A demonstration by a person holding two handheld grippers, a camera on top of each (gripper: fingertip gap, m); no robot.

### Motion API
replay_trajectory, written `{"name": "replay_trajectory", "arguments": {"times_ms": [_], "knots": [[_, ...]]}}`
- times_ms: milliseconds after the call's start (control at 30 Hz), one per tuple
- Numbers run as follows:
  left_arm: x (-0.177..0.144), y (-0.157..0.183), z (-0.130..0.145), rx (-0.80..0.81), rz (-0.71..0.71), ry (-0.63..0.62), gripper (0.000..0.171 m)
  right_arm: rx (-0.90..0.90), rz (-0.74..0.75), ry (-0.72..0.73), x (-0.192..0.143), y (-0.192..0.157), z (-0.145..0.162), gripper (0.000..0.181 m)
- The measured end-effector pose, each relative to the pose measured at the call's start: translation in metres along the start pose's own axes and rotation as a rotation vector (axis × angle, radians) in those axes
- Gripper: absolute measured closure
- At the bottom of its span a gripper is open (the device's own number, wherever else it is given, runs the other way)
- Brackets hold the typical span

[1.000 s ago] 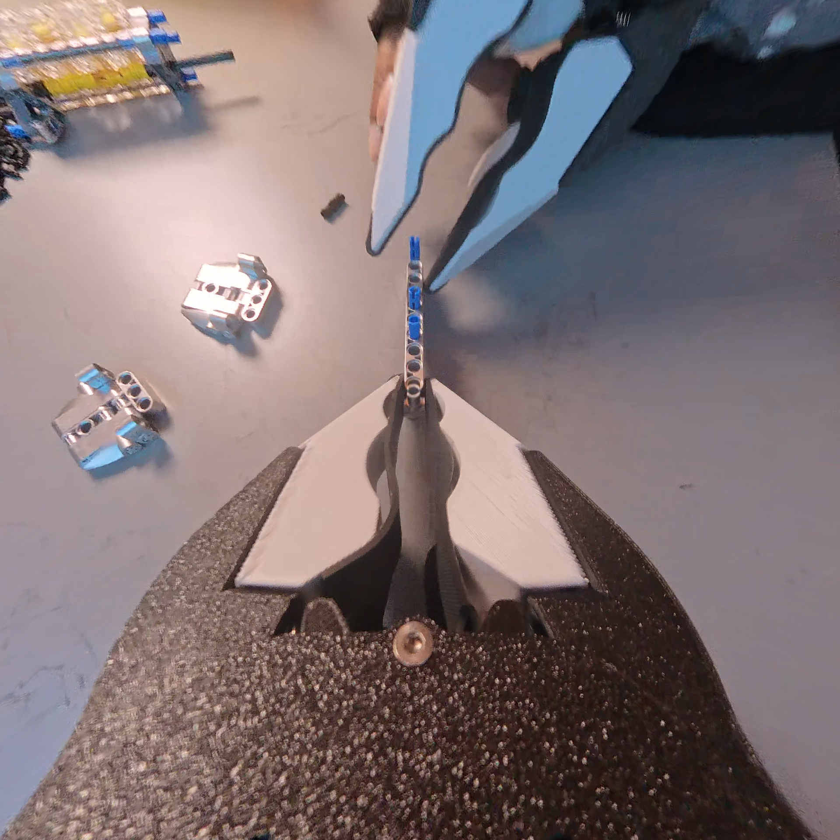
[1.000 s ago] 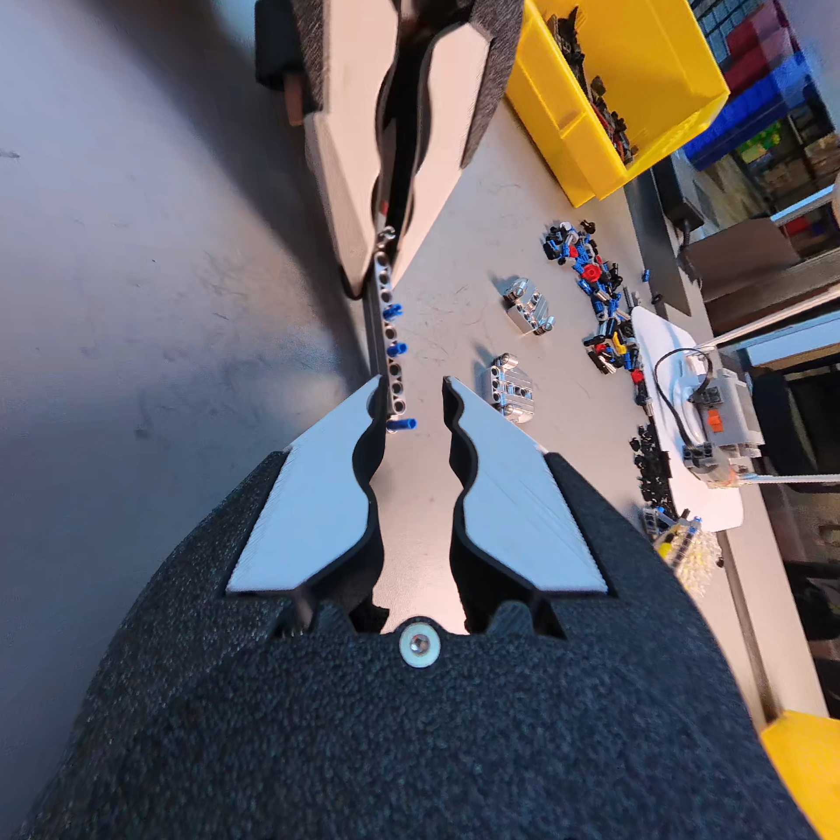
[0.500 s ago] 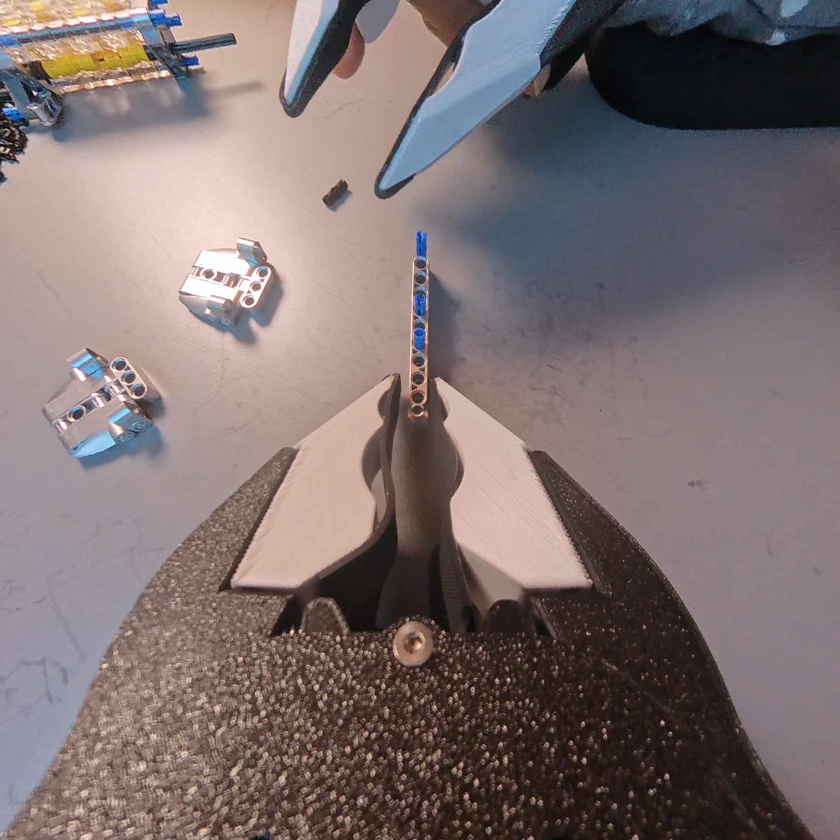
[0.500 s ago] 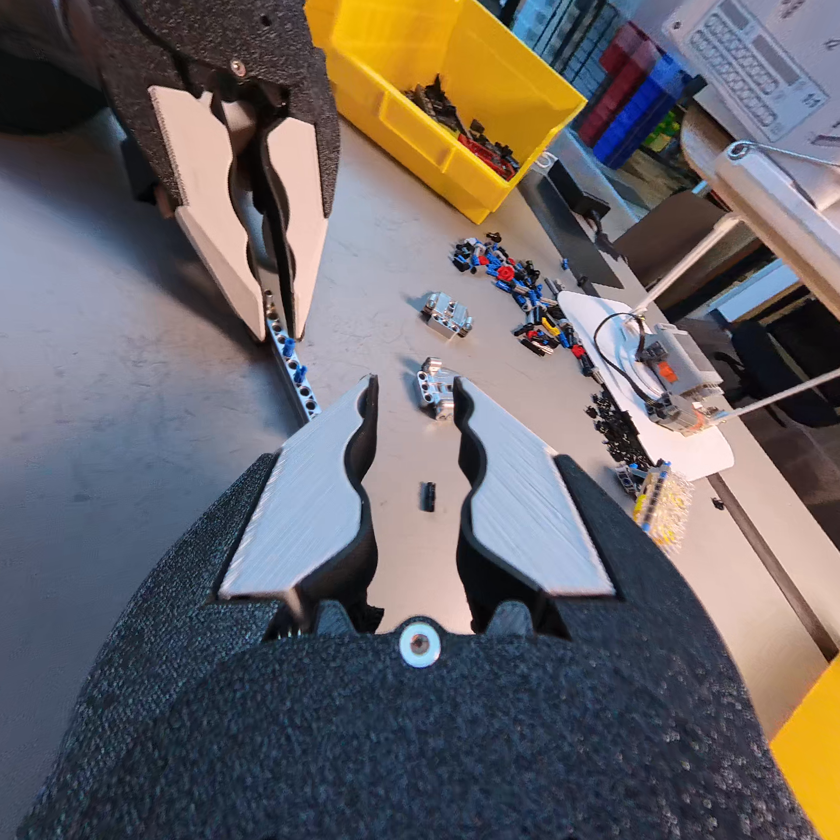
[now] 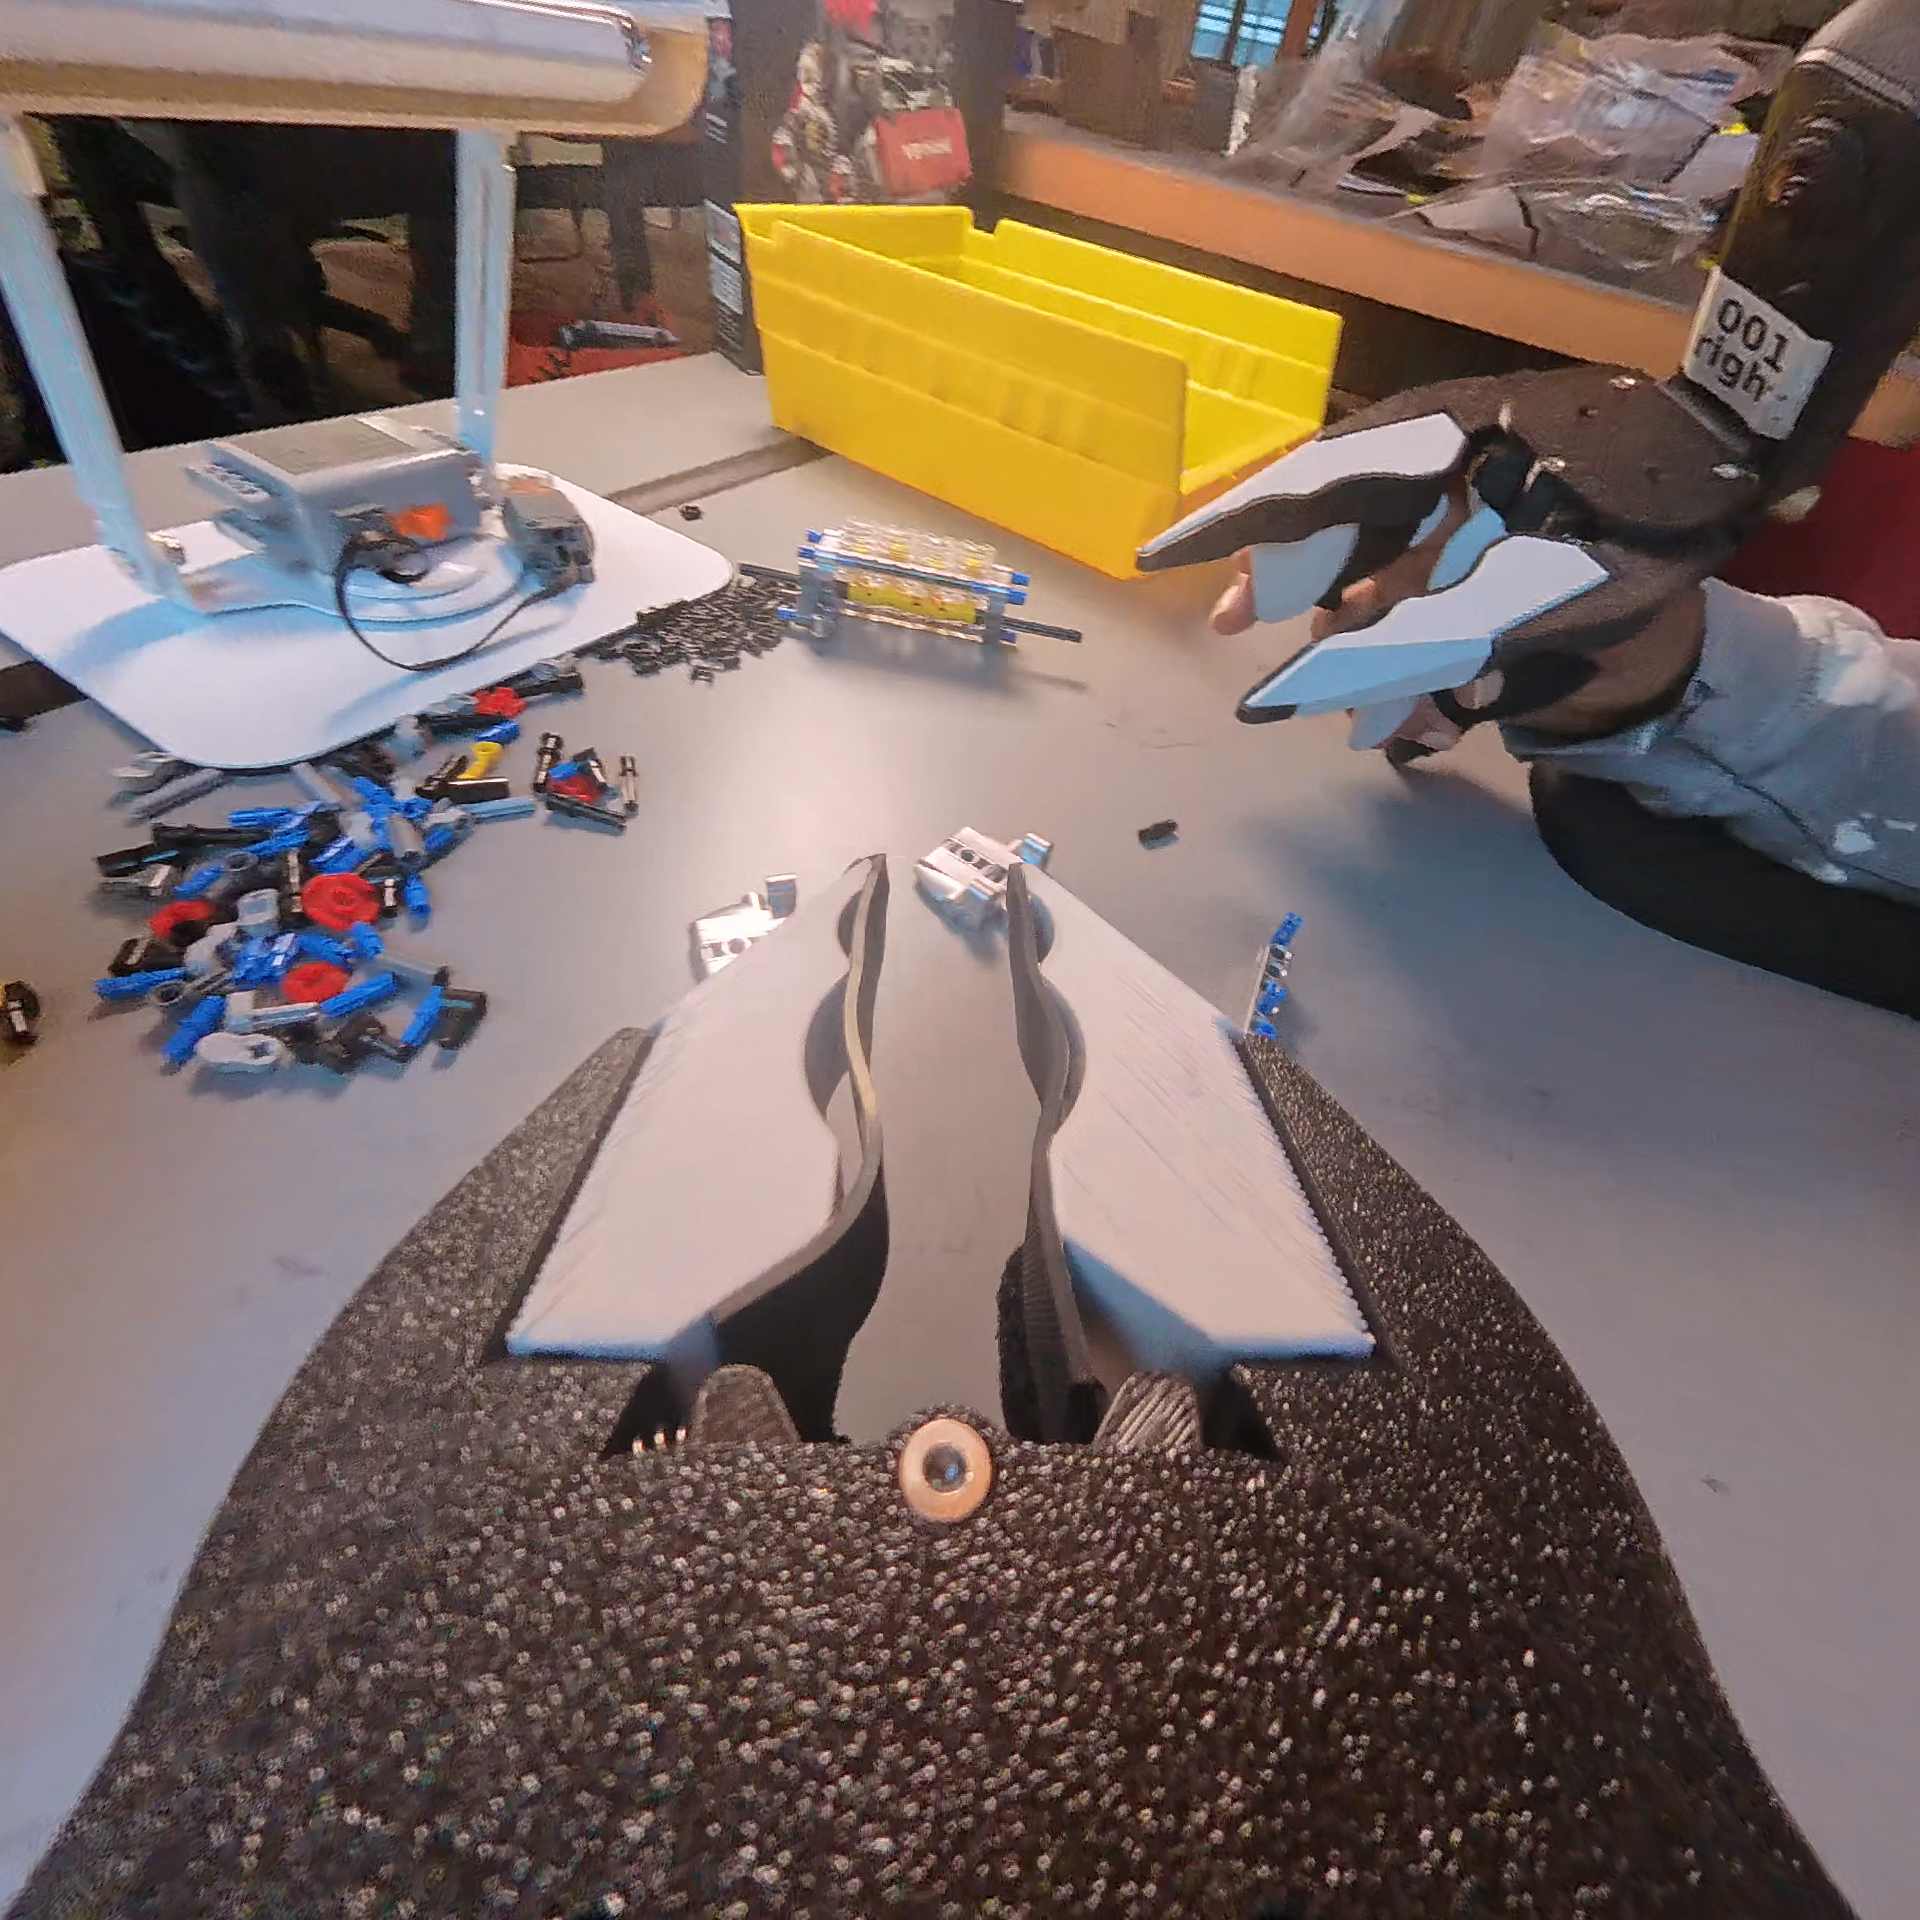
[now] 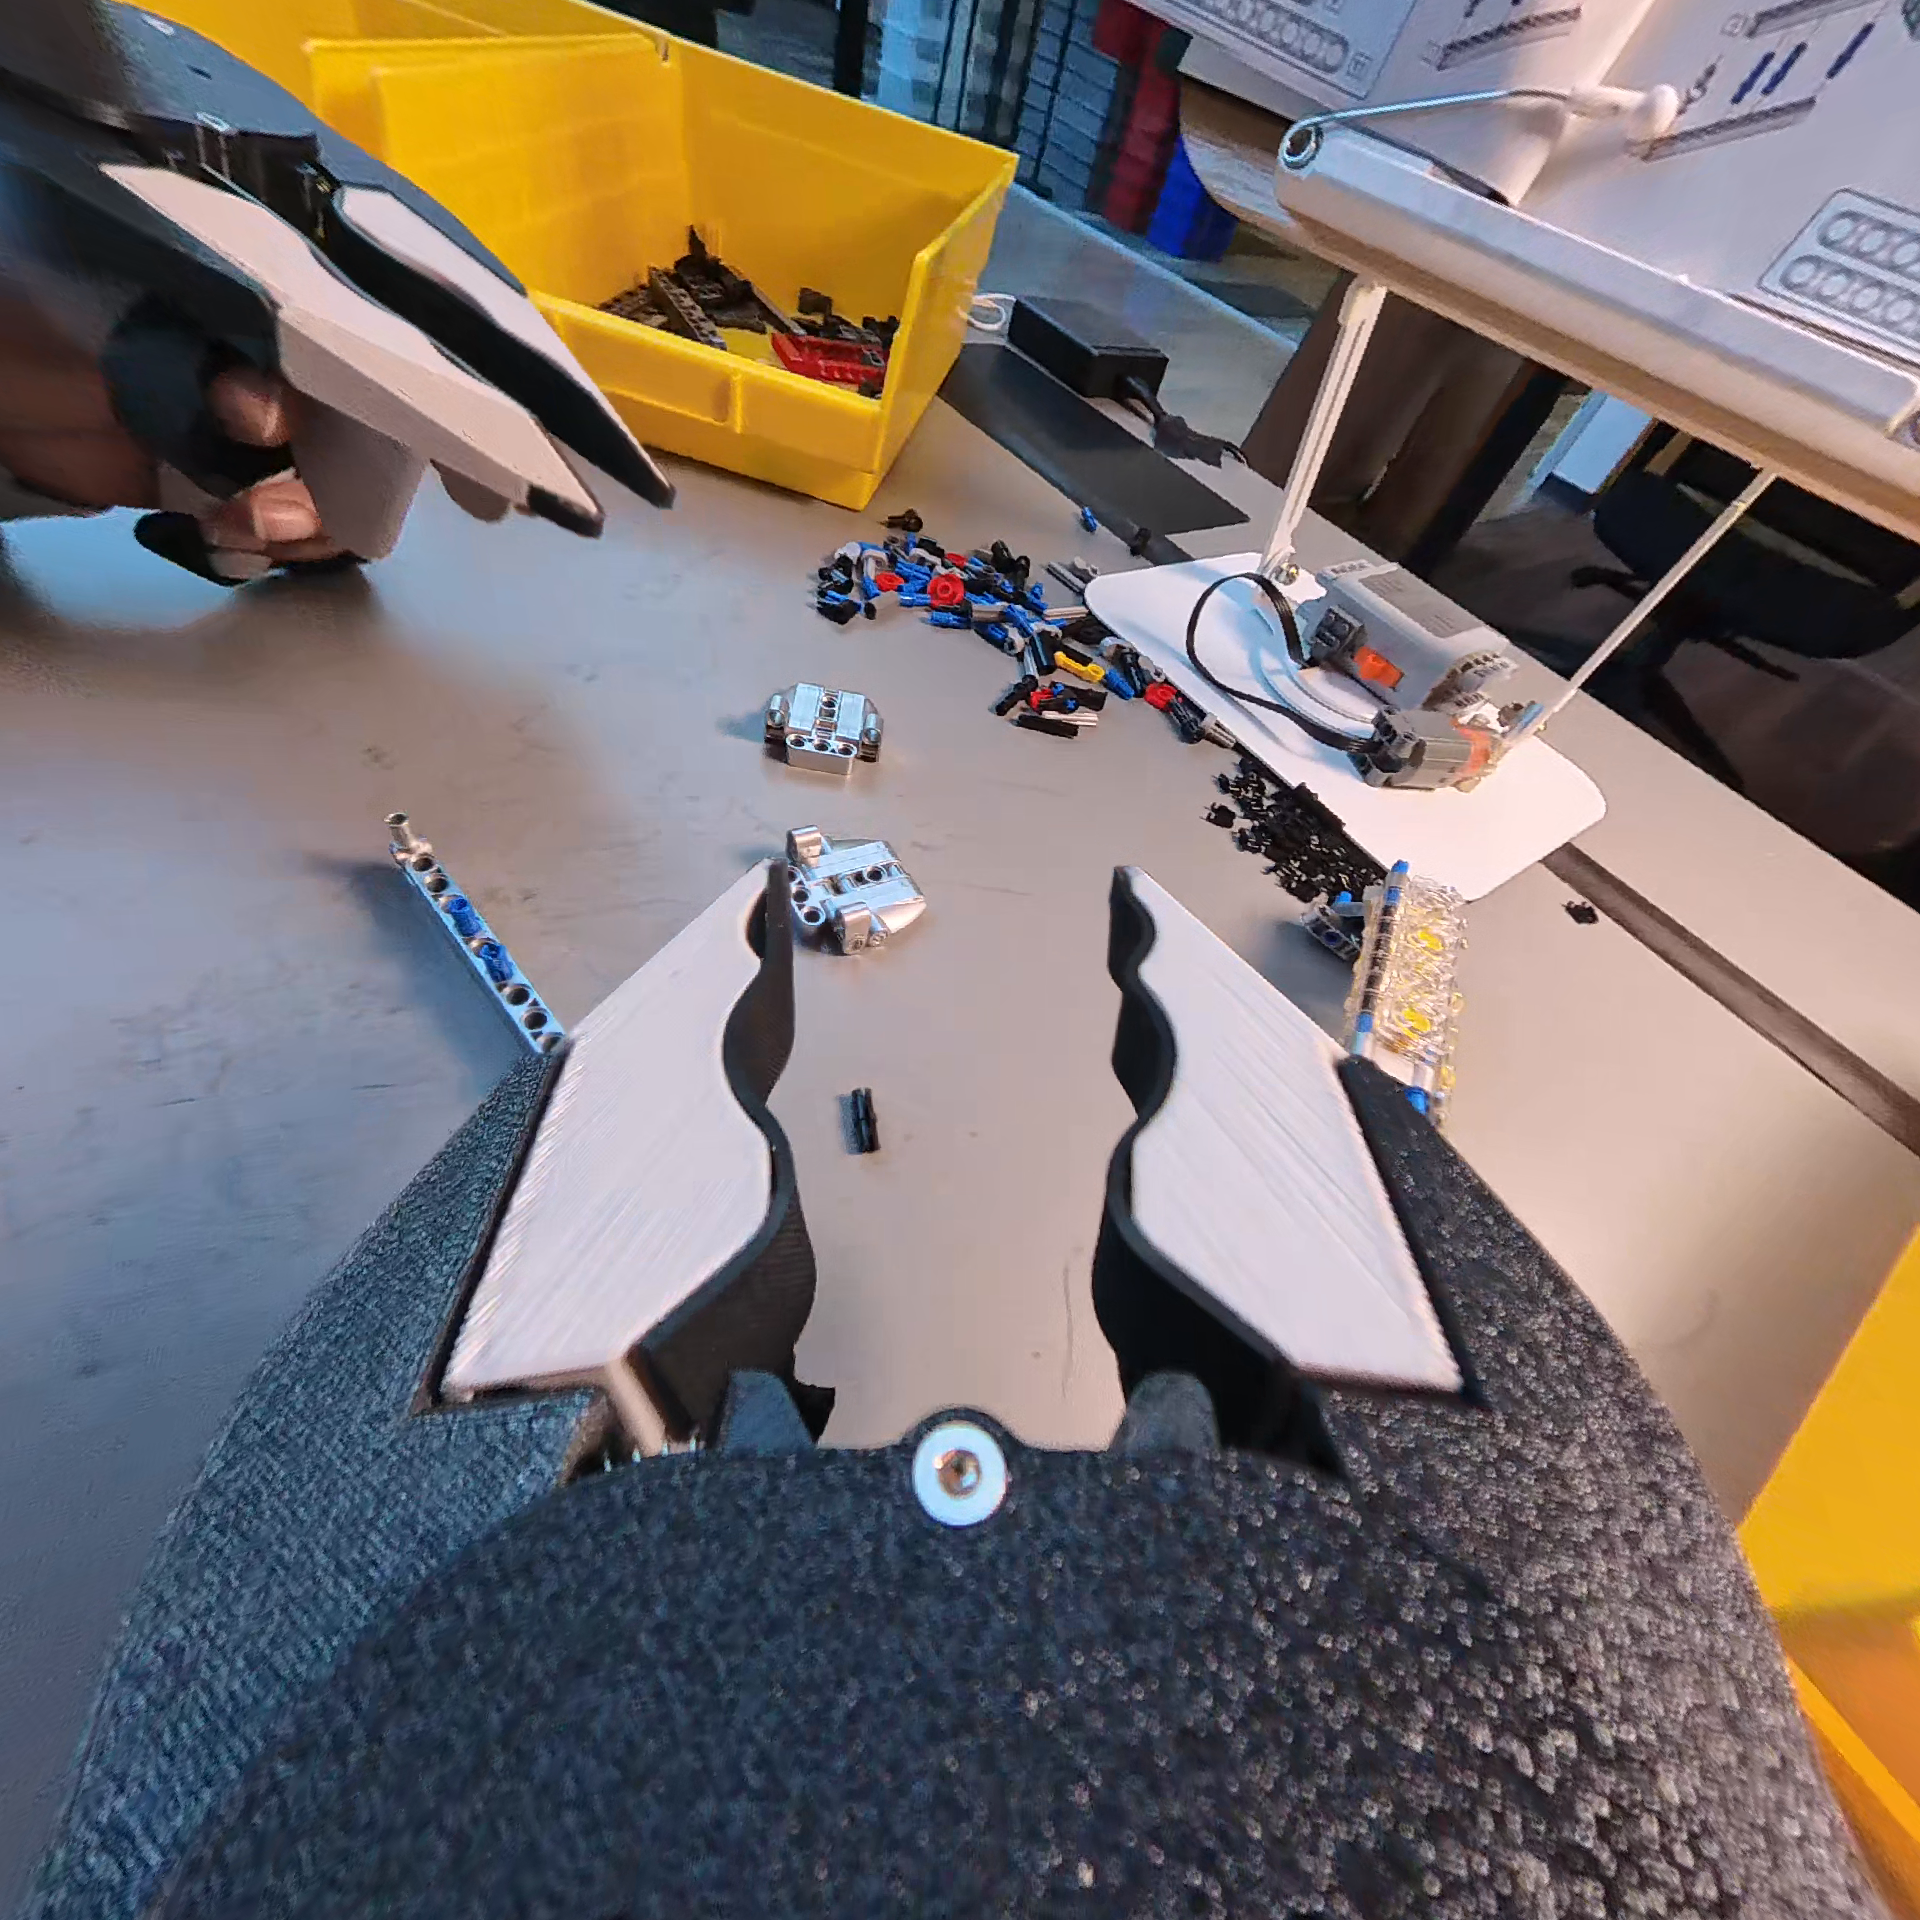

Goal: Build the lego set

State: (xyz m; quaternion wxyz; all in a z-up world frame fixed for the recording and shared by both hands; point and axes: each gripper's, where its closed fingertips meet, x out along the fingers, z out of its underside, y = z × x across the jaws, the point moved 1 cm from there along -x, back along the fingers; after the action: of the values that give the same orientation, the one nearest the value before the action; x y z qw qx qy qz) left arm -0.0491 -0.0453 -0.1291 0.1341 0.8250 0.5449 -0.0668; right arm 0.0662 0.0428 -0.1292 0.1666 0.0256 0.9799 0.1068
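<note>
Grey worktop (image 6: pixel 312 727) is seen under both grippers, and neither holds anything. The right gripper (image 6: pixel 940 883) is held with its fingers spread wide above a small black pin (image 6: pixel 861 1120), which lies on the surface between them; a silver connector block (image 6: pixel 857 899) lies just beside the tip of one finger. The left gripper (image 5: pixel 943 873) is held with only a narrow gap between its fingers, nothing being gripped, and a second silver connector block (image 5: pixel 971 871) is seen just beyond the tips. A long grey perforated beam (image 6: pixel 473 935) fitted with blue pins lies flat on the worktop, apart from both grippers and partly hidden behind a finger in each view. Farther off, a scatter of blue, black and red pieces (image 6: pixel 966 613) is spread beside a white base plate (image 6: pixel 1496 821) carrying a grey motor unit (image 6: pixel 1403 634), and a yellow bin (image 6: pixel 831 343) stands at the back. The black pin is small and round, so it could be rolled or flicked away if a finger were brought down off-centre; the beam's blue pins could be knocked loose if its side were struck.
</note>
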Motion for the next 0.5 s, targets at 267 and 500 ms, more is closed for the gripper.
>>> {"name": "replay_trajectory", "arguments": {"times_ms": [267,500], "knots": [[0.002,-0.024,0.005,0.0,-0.134,-0.031,0.141,-0.066,0.013,-0.055,0.003,0.0,0.009,0.127],[0.03,-0.036,0.042,-0.074,-0.164,-0.321,0.125,-0.093,0.034,-0.069,0.006,0.0,0.011,0.127]]}}
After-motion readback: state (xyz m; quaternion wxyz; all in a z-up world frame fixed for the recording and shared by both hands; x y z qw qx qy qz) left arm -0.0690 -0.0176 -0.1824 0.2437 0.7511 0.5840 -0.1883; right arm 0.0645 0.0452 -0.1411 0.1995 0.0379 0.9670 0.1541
